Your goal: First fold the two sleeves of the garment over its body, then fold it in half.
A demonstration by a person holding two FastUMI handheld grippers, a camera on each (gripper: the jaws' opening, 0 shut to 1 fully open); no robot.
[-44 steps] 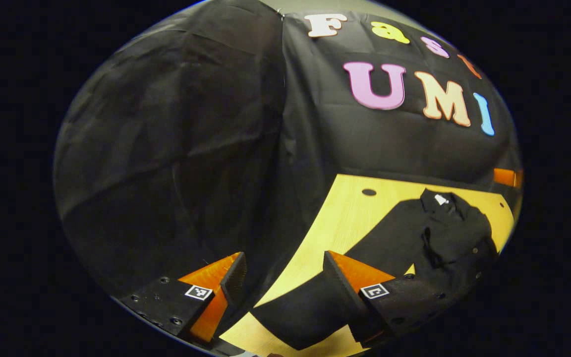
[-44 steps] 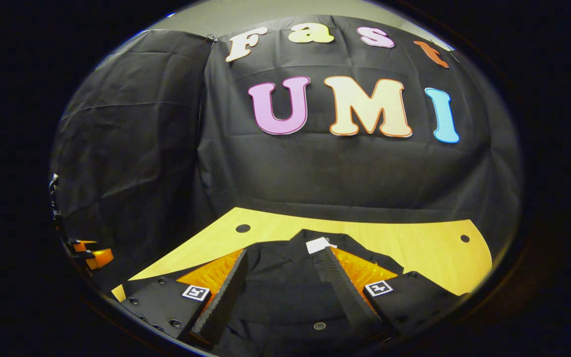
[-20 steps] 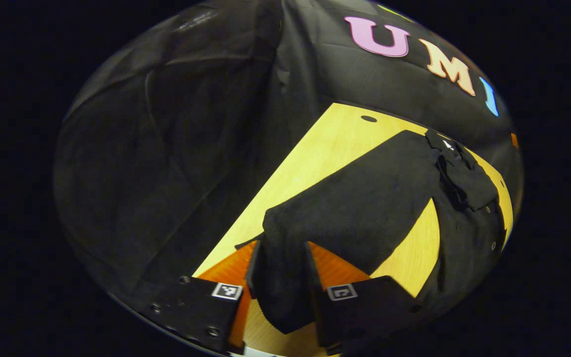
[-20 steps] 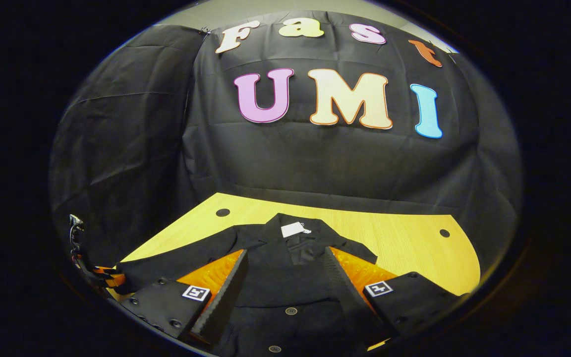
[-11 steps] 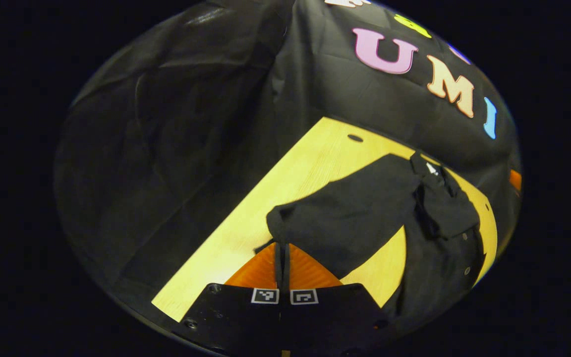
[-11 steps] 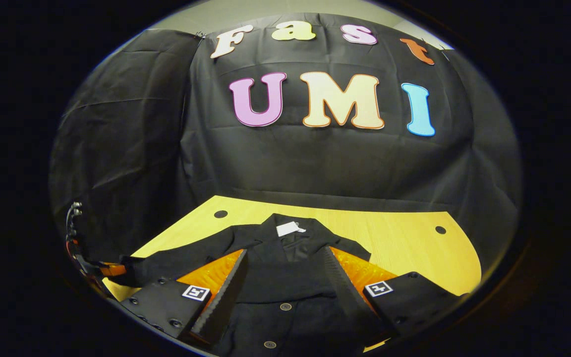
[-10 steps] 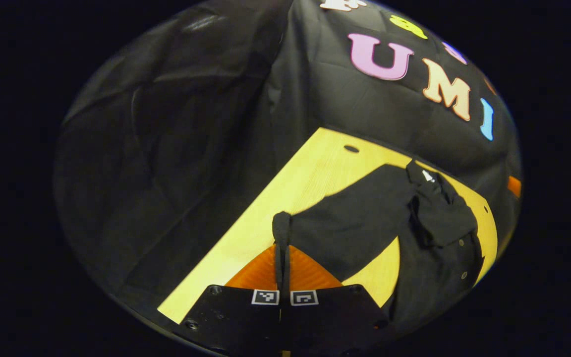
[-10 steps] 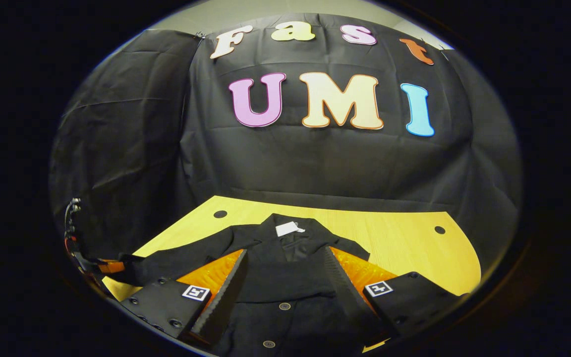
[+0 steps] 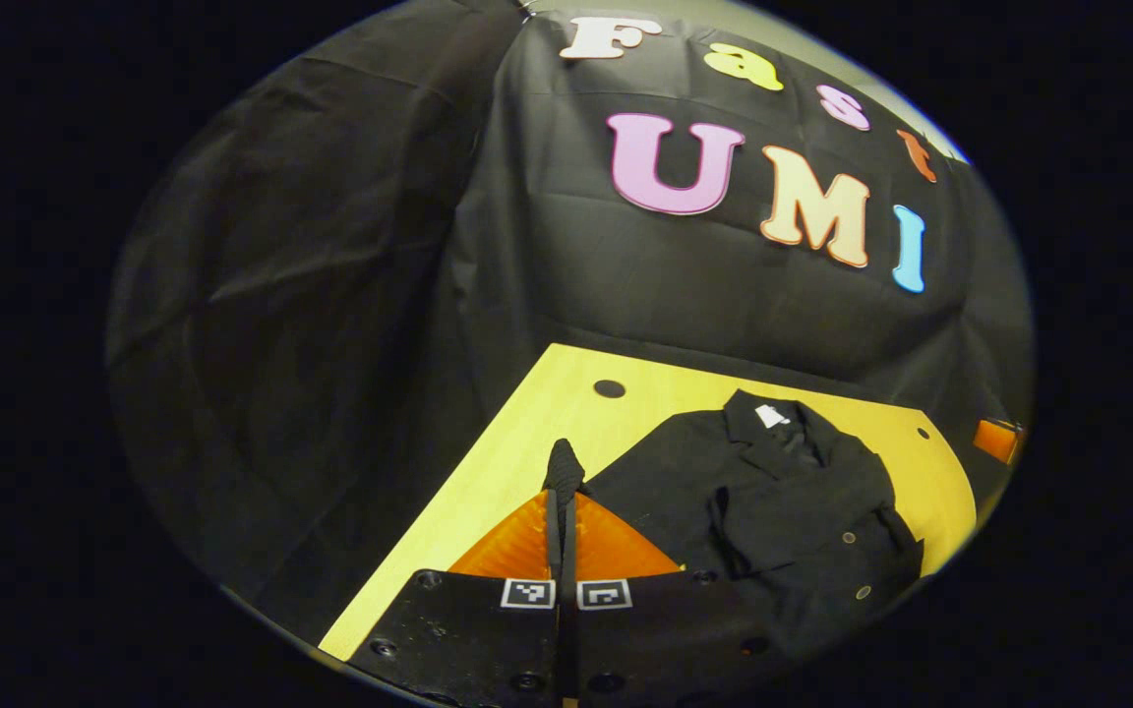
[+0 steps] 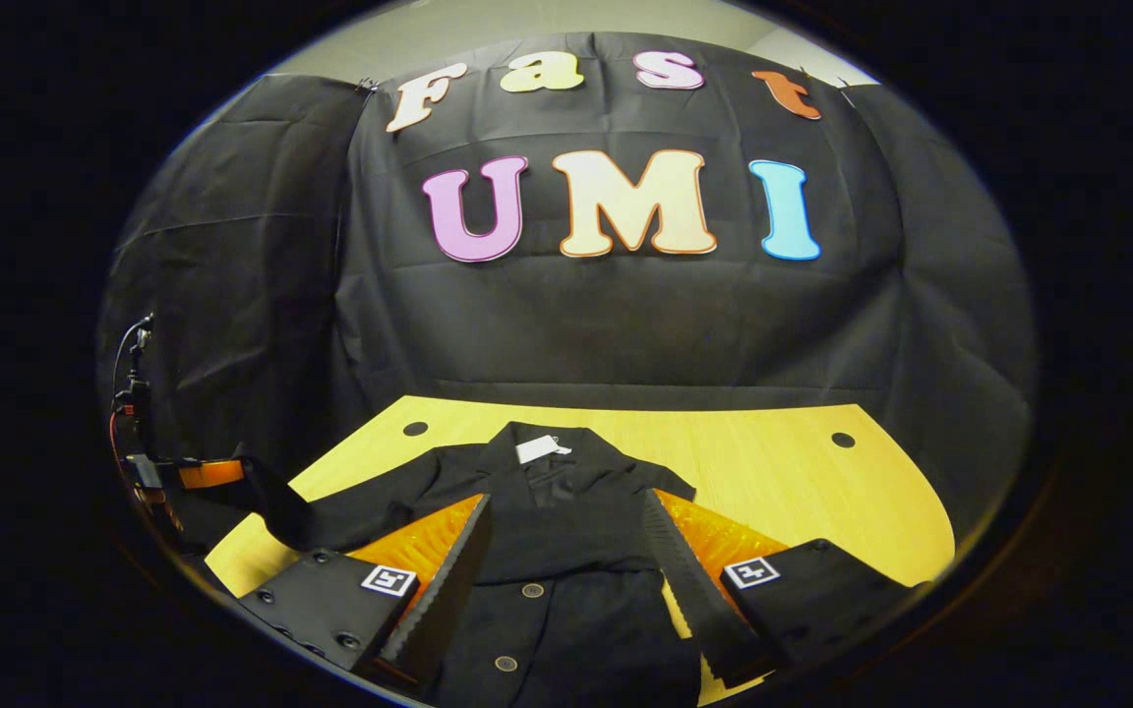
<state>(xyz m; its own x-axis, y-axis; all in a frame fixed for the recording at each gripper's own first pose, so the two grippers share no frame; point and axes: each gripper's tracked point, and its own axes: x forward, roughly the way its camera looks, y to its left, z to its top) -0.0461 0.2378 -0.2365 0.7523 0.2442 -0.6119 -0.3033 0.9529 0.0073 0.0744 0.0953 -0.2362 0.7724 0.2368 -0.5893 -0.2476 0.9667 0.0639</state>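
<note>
Lighting: dim overall; pale yellow wooden tabletop brightest. Black button-front garment loses detail. Fisheye bending at edges; focus sharp.

Our two grippers, one pinched and one spread

Our left gripper pinches its jaws tight on cloth; our right gripper hovers with jaws wide apart.

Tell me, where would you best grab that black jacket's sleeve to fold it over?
At the cuff end, coming in from the table's outer edge. The sleeve is long and floppy, so its free tip leads the rest. The left hand-held gripper is pinching there.
</note>
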